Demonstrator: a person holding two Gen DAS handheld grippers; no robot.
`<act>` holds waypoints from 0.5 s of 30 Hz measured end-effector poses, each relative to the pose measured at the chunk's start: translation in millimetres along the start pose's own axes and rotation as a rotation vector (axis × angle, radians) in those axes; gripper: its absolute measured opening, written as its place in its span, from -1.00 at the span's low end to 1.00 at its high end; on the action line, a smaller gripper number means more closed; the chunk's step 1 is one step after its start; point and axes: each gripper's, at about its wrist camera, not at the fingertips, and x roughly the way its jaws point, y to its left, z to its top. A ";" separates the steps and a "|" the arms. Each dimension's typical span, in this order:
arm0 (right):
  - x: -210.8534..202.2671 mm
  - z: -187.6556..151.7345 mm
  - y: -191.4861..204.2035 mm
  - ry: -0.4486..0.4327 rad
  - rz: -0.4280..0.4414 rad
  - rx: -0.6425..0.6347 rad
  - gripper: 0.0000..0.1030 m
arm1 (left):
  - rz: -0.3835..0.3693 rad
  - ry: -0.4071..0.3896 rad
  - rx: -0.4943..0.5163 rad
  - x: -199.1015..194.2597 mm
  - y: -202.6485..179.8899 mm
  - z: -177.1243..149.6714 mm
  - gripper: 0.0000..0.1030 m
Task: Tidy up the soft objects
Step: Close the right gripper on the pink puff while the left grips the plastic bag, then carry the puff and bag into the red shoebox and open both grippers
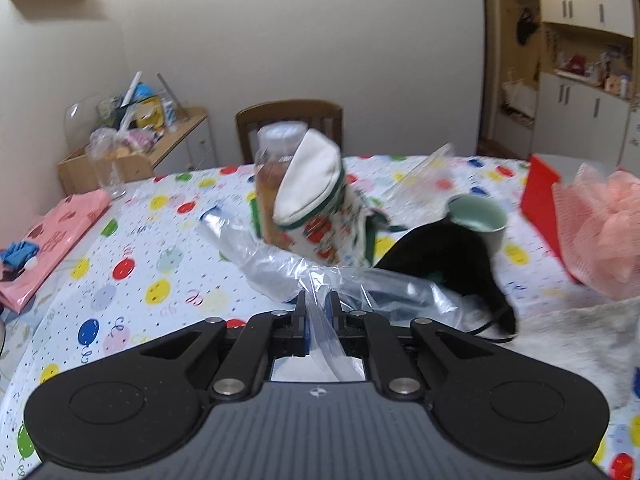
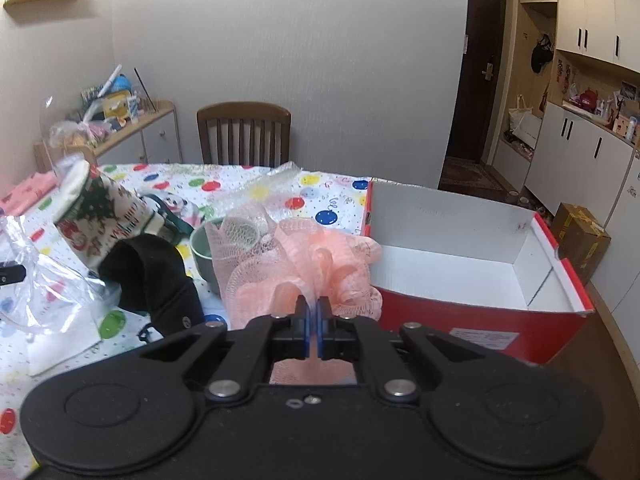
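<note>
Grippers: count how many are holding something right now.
2. The left gripper pinches the clear plastic bag; the right gripper pinches the pink mesh sponge beside the red box.

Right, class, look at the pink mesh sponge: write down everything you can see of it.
The pink mesh sponge is a puffy ball of gathered, salmon-pink netting, soft and ruffled, with loose loops. The right gripper has its jaws shut on its near folds. It sits just left of the open red box, against its wall, and partly hides the pale green cup behind it. In the left view it shows blurred at the right edge.
</note>
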 end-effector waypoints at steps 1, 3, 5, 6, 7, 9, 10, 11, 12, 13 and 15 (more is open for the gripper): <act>-5.5 0.8 -1.2 -0.004 0.001 0.006 -0.96 | -0.011 -0.006 0.004 -4.8 -0.7 2.0 -0.86; -15.8 3.1 -3.2 -0.014 -0.002 0.016 -0.96 | -0.037 -0.019 0.007 -13.5 -2.1 6.1 -0.86; -26.2 5.3 -5.8 -0.025 -0.006 0.028 -0.96 | -0.066 -0.032 0.017 -22.6 -5.3 11.1 -0.86; -31.3 6.6 -7.4 -0.033 -0.009 0.031 -0.96 | -0.083 -0.040 0.021 -27.1 -7.1 13.9 -0.86; -35.8 8.2 -9.2 -0.038 -0.013 0.032 -0.96 | -0.100 -0.050 0.026 -31.5 -9.4 17.0 -0.86; -44.0 11.6 -14.4 -0.049 -0.021 0.041 -0.96 | -0.128 -0.067 0.036 -39.9 -14.8 23.1 -0.86; -47.7 13.8 -17.3 -0.054 -0.024 0.047 -0.96 | -0.145 -0.071 0.035 -42.8 -17.1 26.6 -0.86; -51.4 16.3 -20.4 -0.061 -0.026 0.053 -0.96 | -0.164 -0.075 0.034 -45.4 -19.5 30.2 -0.86; -55.2 18.3 -23.7 -0.069 -0.030 0.057 -0.96 | -0.180 -0.079 0.036 -47.6 -22.7 33.5 -0.86; -58.1 21.1 -27.0 -0.076 -0.034 0.060 -0.96 | -0.193 -0.085 0.039 -49.9 -26.5 36.9 -0.86; -63.3 26.2 -34.3 -0.086 -0.037 0.067 -0.96 | -0.222 -0.093 0.045 -53.8 -34.9 44.7 -0.86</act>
